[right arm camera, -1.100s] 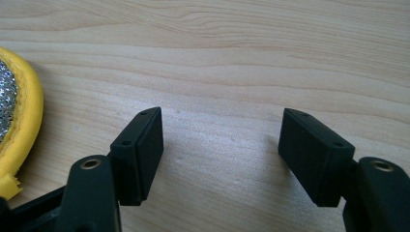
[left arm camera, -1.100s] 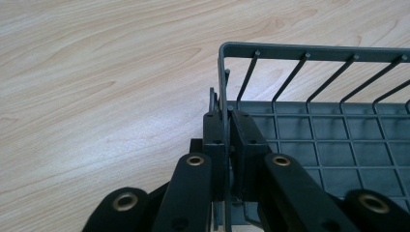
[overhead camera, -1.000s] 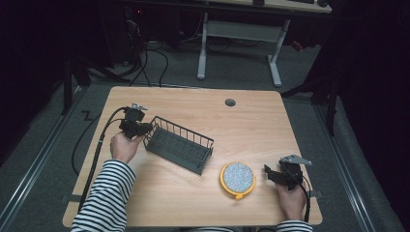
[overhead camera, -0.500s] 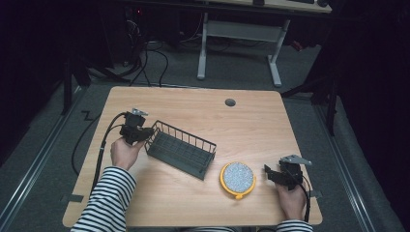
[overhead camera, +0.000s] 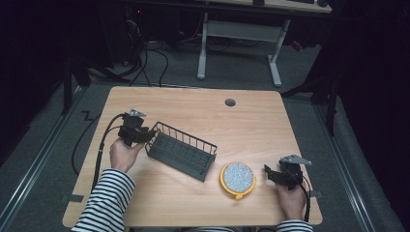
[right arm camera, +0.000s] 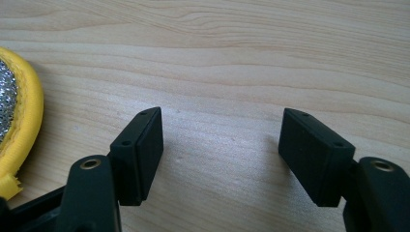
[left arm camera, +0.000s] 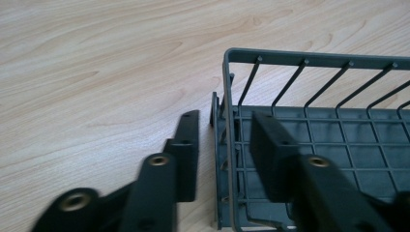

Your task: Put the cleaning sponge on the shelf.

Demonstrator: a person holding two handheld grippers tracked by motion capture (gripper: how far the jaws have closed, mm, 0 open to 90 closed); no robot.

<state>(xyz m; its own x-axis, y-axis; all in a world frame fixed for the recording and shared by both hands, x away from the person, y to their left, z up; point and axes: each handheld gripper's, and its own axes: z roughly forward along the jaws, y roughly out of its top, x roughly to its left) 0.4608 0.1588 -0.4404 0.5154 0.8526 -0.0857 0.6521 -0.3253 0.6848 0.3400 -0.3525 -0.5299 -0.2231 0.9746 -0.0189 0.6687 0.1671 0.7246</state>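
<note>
Grey wire forms the basket [overhead camera: 181,151], a long, shallow rack lying on the wooden table [overhead camera: 251,125] with its long axis running diagonally from far-left to near-right. Its far-left short end is the one that matters now: the left gripper [overhead camera: 141,136] sits right at that end, and in the left gripper view its jaws straddle the end wall, one jaw outside on the table side and the other inside over the basket's mesh floor [left arm camera: 338,140]. The jaws have just been opening, and a gap shows between each pad and the wire, so the end wall stands between them without being pinched; I judge the basket to be released and resting on the table by its own weight. The left hand [overhead camera: 124,153] is by far the nearer to the basket. Nothing lies inside the basket as far as the pictures show. Just beyond its near-right corner, close but apparently not touching, lies a round yellow-rimmed scrubber [overhead camera: 237,178] with a sparkly silver face, flat on the wood. The right gripper [overhead camera: 269,174] rests just to the right of it, jaws pointing left toward it and standing well apart over bare wood; in the right gripper view the scrubber's yellow edge [right arm camera: 26,121] lies off to the left of the jaws, not between them. Any move on the scrubber looks to belong to the right hand [overhead camera: 290,200], with the basket's open top lying to its left as the likely destination.
</note>
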